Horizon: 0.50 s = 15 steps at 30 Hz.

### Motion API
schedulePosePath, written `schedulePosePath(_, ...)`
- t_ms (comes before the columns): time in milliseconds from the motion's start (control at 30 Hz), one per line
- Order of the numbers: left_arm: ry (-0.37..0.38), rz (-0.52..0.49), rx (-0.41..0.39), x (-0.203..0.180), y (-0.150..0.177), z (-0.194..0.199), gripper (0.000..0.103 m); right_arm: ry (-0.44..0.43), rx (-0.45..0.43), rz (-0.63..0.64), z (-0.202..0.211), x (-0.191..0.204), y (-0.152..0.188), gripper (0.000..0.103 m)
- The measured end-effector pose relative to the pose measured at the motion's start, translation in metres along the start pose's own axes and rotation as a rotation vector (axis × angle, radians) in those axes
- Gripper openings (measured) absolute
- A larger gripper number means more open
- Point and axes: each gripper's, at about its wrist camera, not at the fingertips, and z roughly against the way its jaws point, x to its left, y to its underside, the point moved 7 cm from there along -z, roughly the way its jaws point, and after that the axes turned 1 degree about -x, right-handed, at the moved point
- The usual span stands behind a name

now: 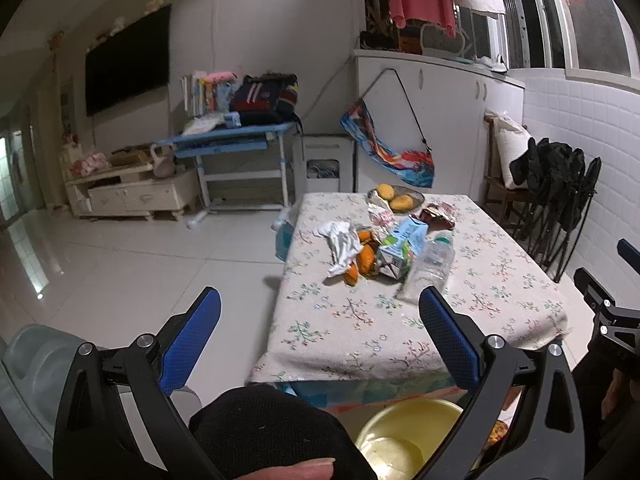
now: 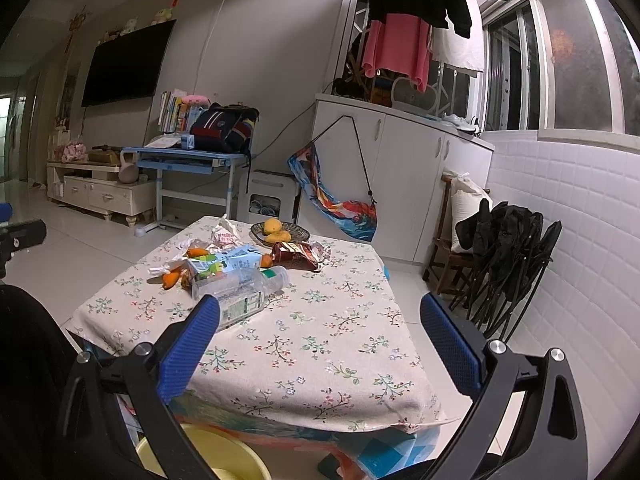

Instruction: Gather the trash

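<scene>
**Both tools open, short of the trash**

The left tool (image 1: 320,312) and right tool (image 2: 320,320) are spread wide and hold nothing. Ahead of them on the worktop (image 2: 320,344) lies the trash: a plastic bottle (image 2: 240,292), a carton (image 1: 400,248), crumpled tissue (image 1: 340,244), orange peels (image 1: 366,260) and a wrapper (image 2: 296,256). Below the tools stands a yellow bucket (image 1: 404,436).

Table (image 1: 500,312) with floral cloth, center-right of the left wrist frame. On it, clustered toward upper middle: crumpled white tissue (image 1: 340,242), orange peels (image 1: 362,262), blue-green carton (image 1: 400,250), clear plastic bottle (image 1: 430,266) lying on its side, red-brown snack wrapper (image 1: 438,216), another crumpled wrapper (image 1: 380,212), plate (image 1: 416,196) with mangoes (image 1: 394,197) at far edge.
</scene>
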Motion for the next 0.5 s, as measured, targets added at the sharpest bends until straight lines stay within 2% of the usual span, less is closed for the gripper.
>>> schedulePosePath(167,0.023,-0.012,0.013,-0.004,-0.004,-0.007,0.096,-0.067,0.064,-0.04,-0.02,0.006,-0.006,0.096)
schedulePosePath(300,0.015,-0.005,0.01,-0.003,-0.008,-0.018,0.096,-0.145,0.15,-0.092,-0.043,0.018,-0.007,0.096)
schedulePosePath(500,-0.007,0.011,0.036,0.006,-0.01,-0.047,0.096,-0.2,0.258,-0.183,-0.085,0.035,0.003,0.096)
